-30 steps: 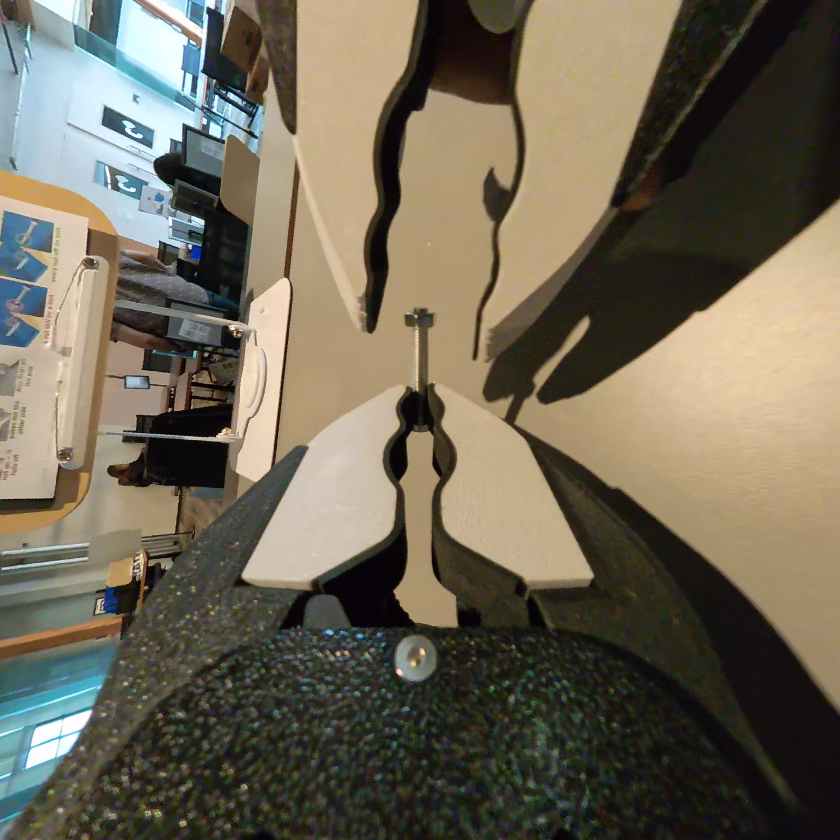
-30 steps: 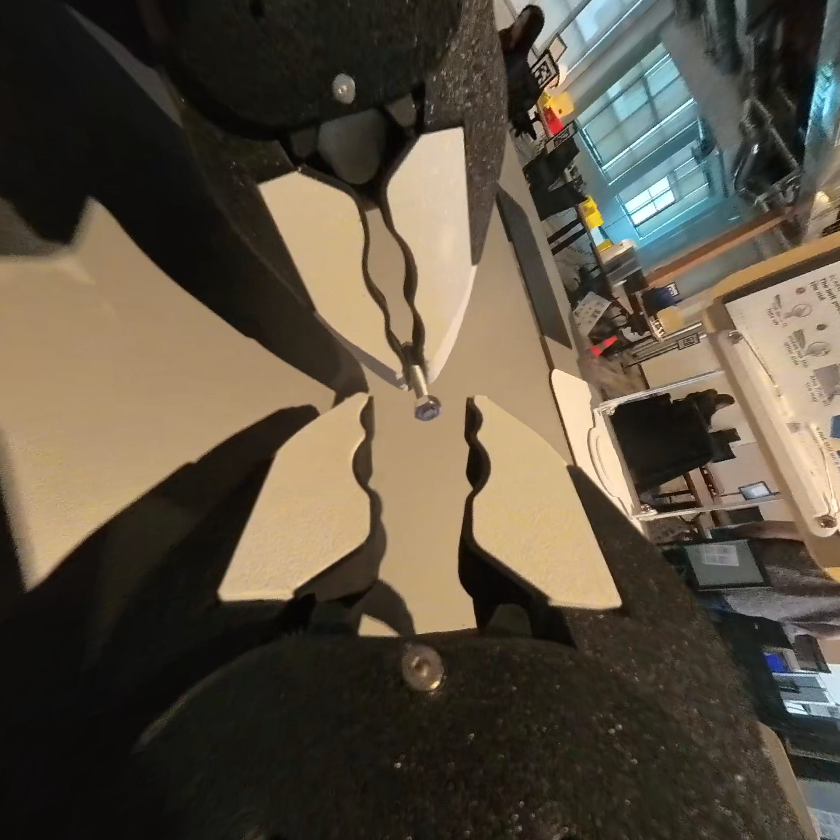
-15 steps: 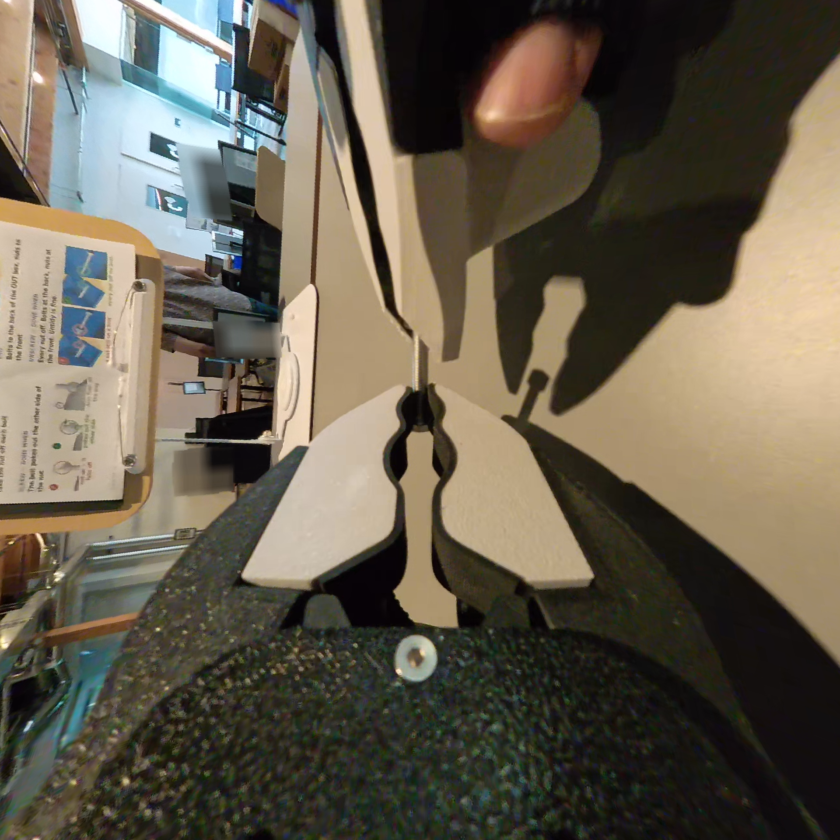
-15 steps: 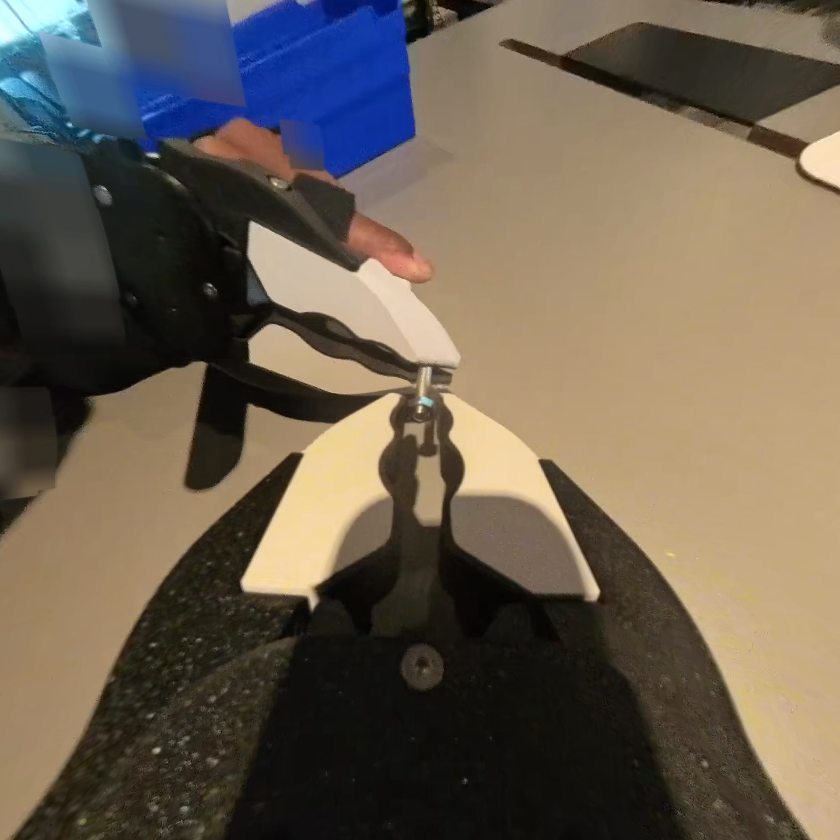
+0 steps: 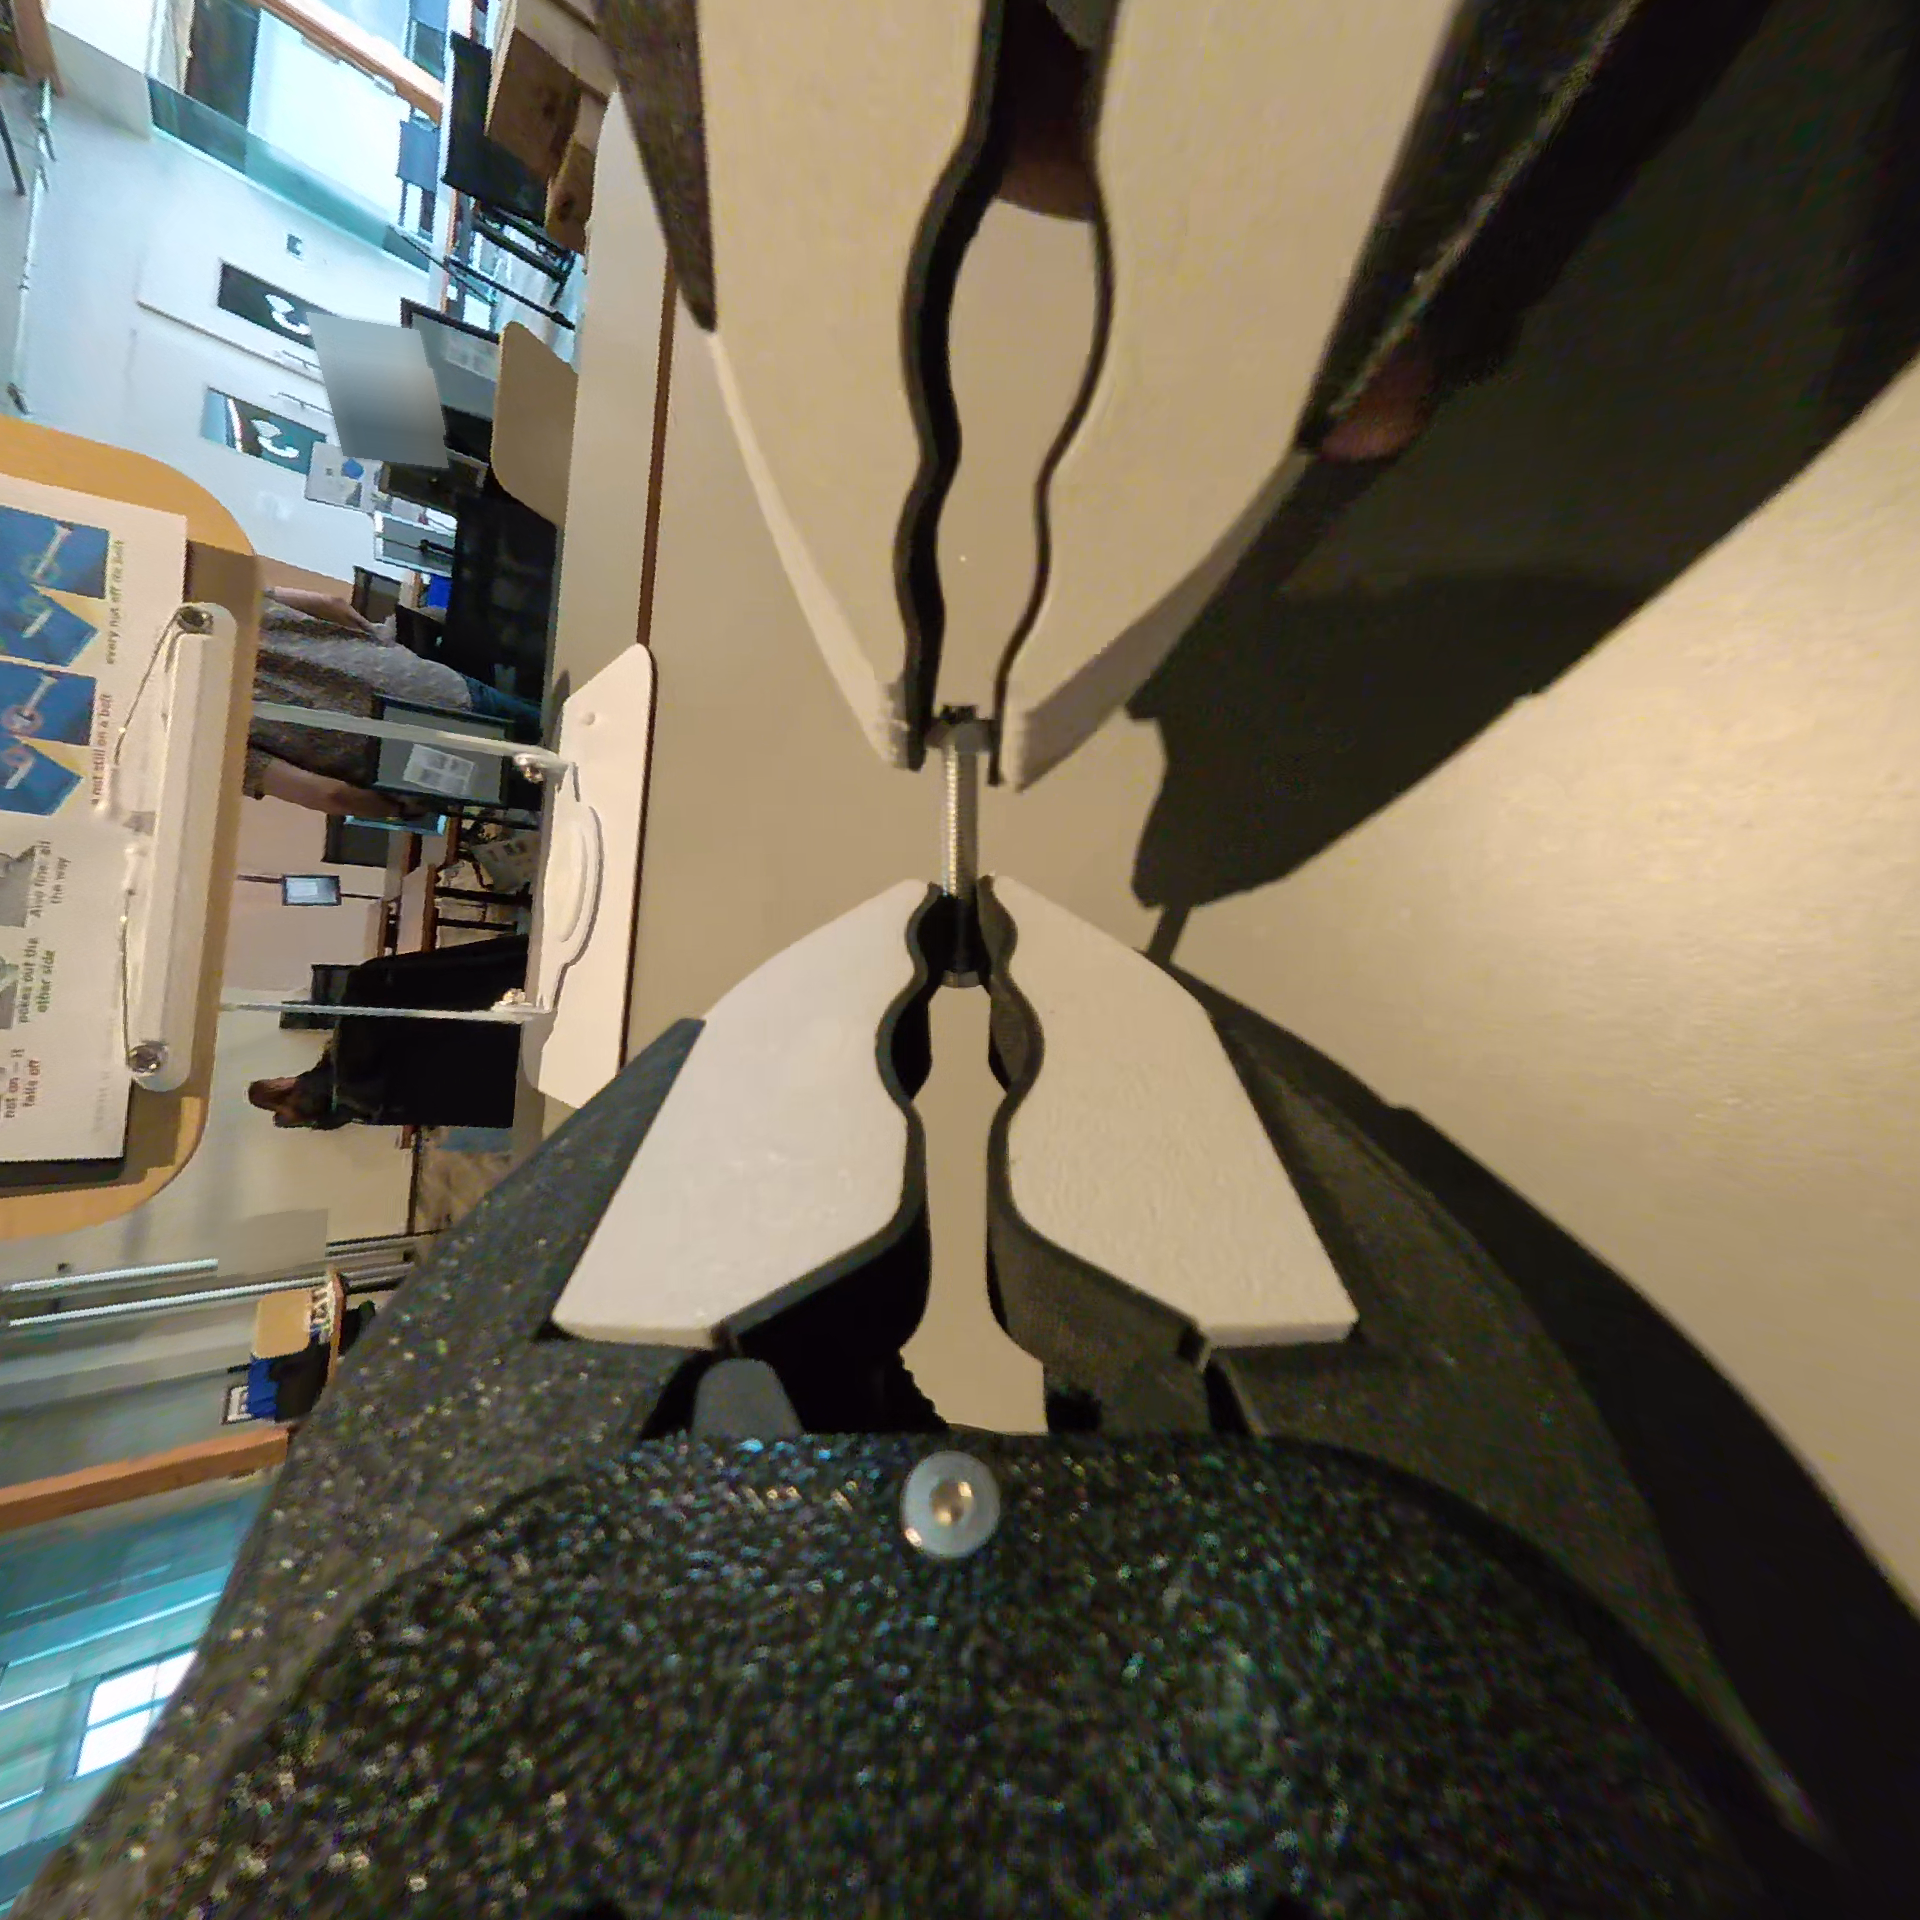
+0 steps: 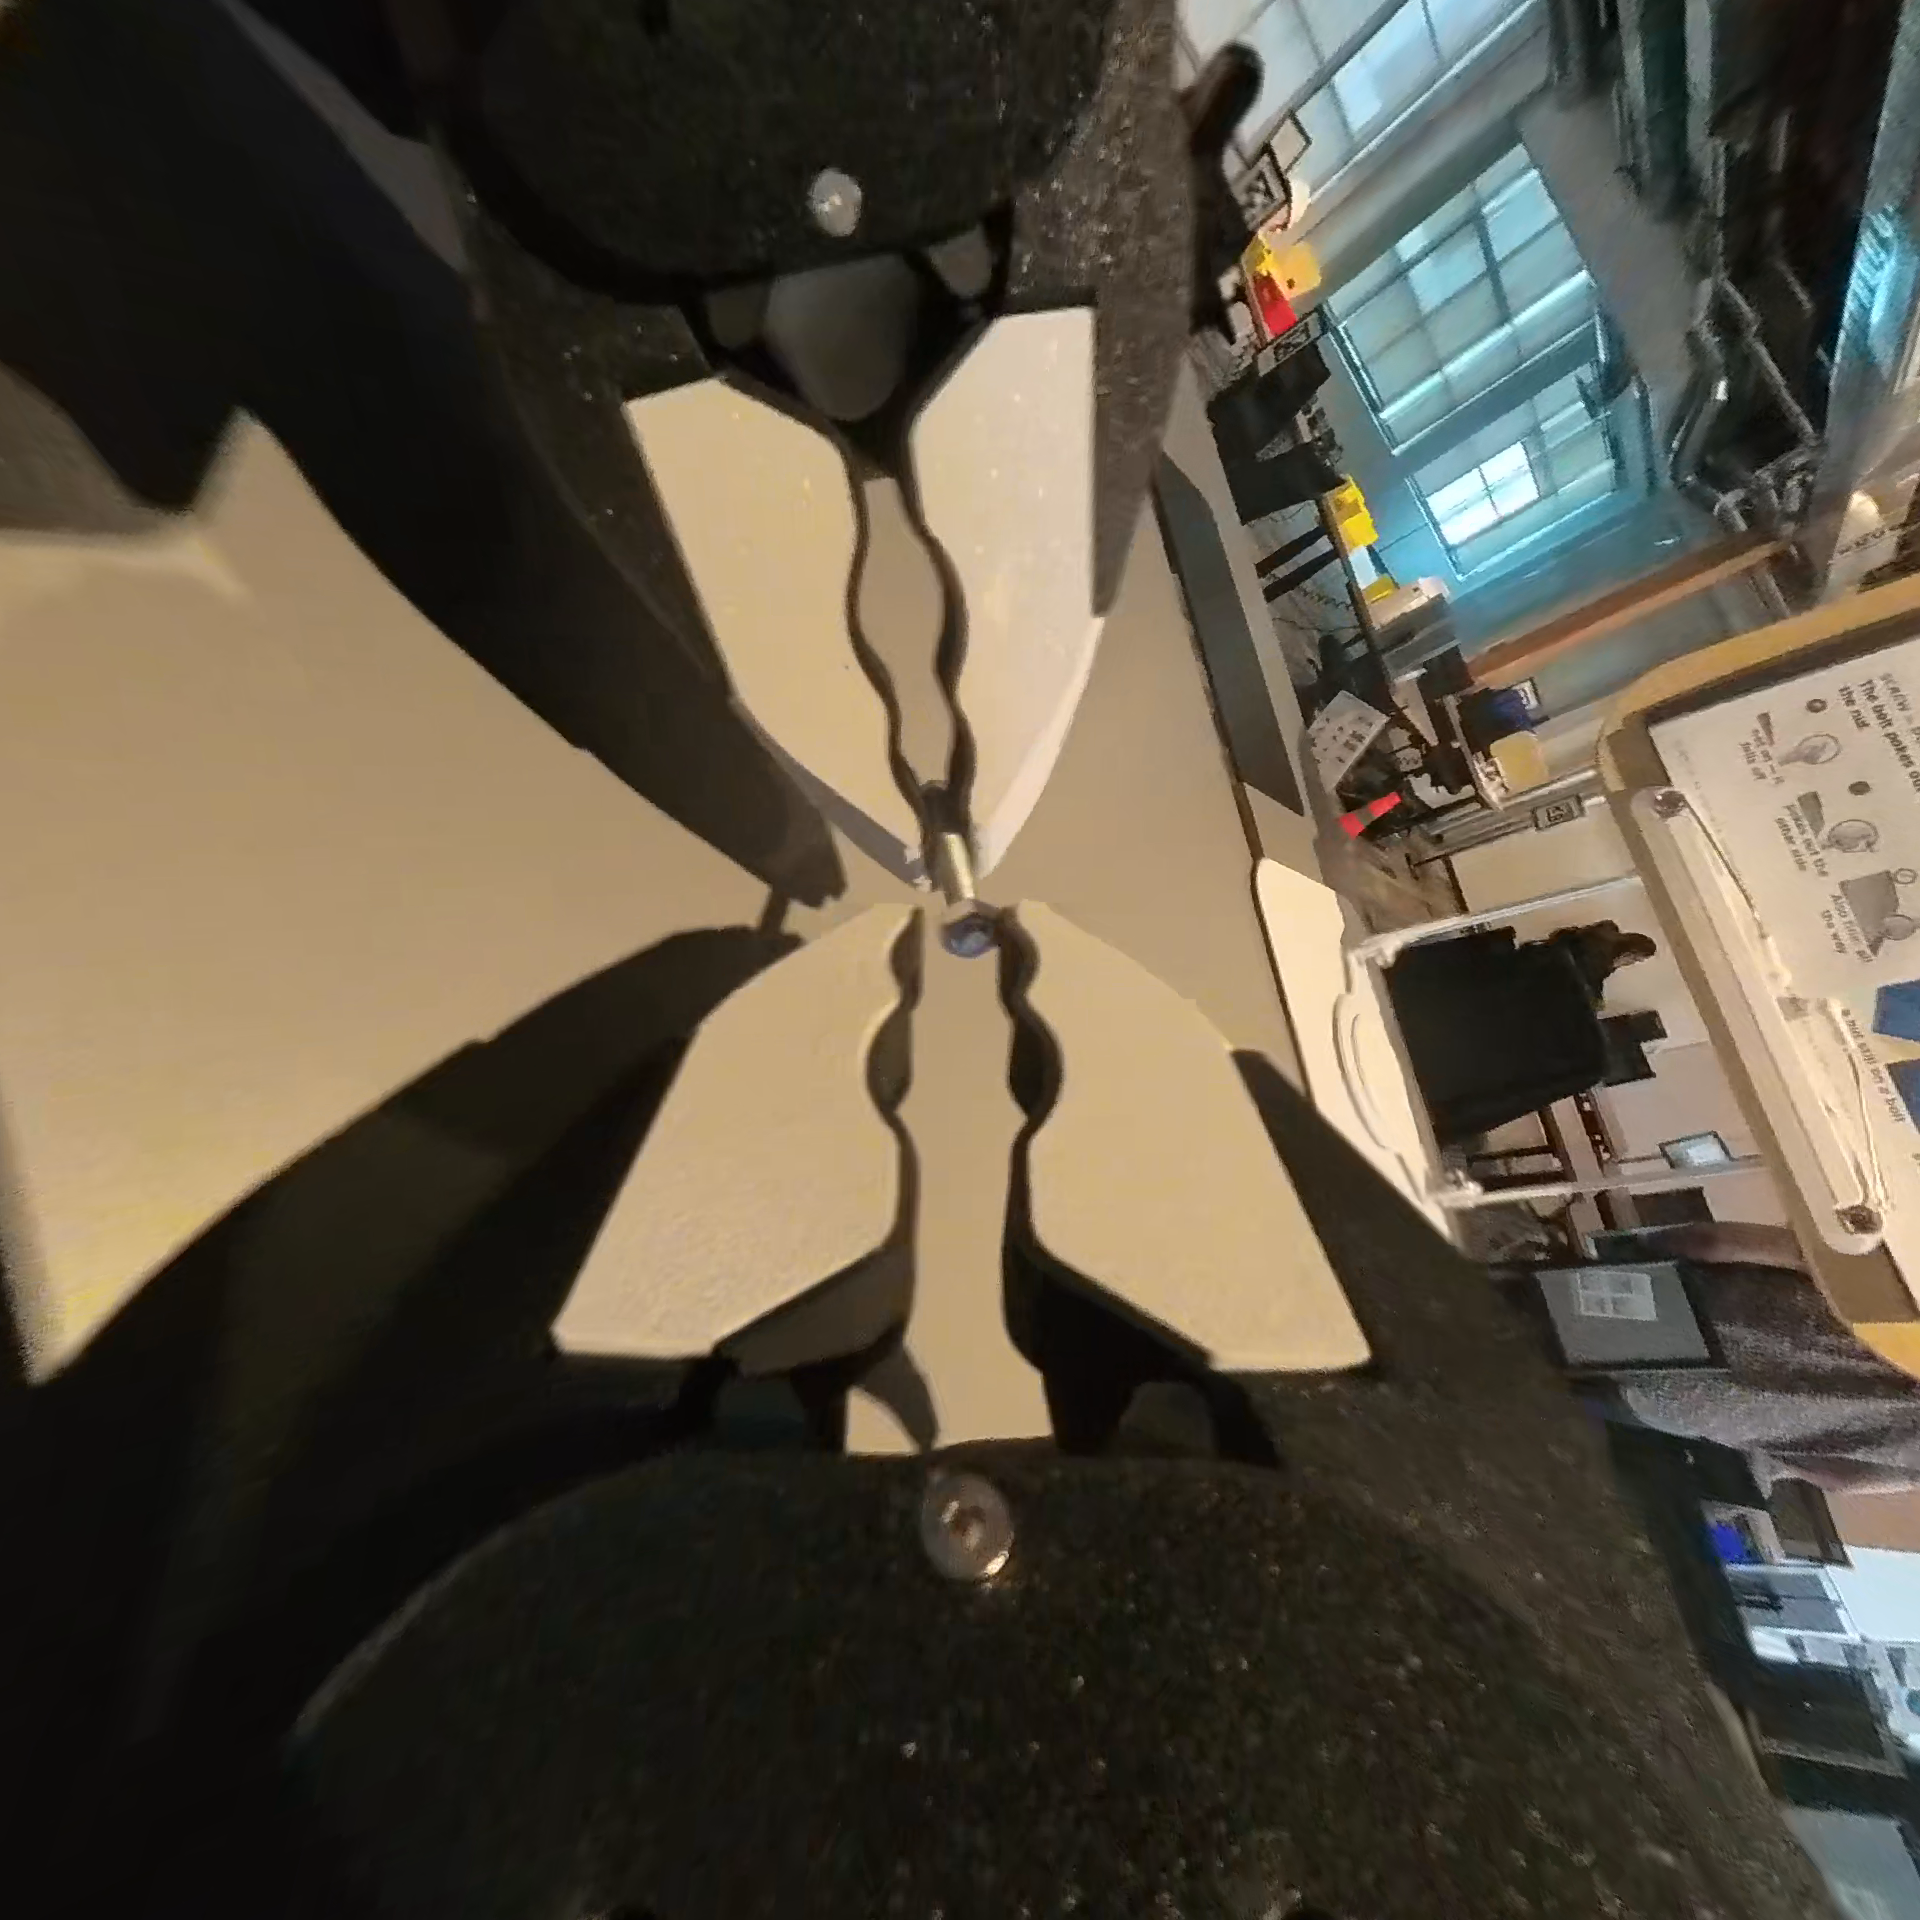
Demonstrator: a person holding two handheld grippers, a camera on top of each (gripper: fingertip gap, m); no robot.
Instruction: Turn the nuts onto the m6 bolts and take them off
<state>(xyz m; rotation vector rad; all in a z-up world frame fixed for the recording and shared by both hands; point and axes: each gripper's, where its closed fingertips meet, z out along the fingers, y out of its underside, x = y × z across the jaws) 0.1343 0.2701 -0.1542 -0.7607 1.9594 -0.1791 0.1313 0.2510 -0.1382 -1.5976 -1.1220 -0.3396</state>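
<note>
Bolt [image 5: 957, 831] position: we see it spanning the gap between the two grippers, above a beige table [image 5: 1558, 935]. Our left gripper [image 5: 957, 914] is clenched on the bolt's head end, threaded shank pointing away. Our right gripper [image 6: 961, 928] faces it tip to tip, its jaws closed around the nut [image 5: 961, 734] sitting at the far end of the shank. A clipboard [image 6: 1766, 935] with a printed sheet stands well apart at the table's edge.
</note>
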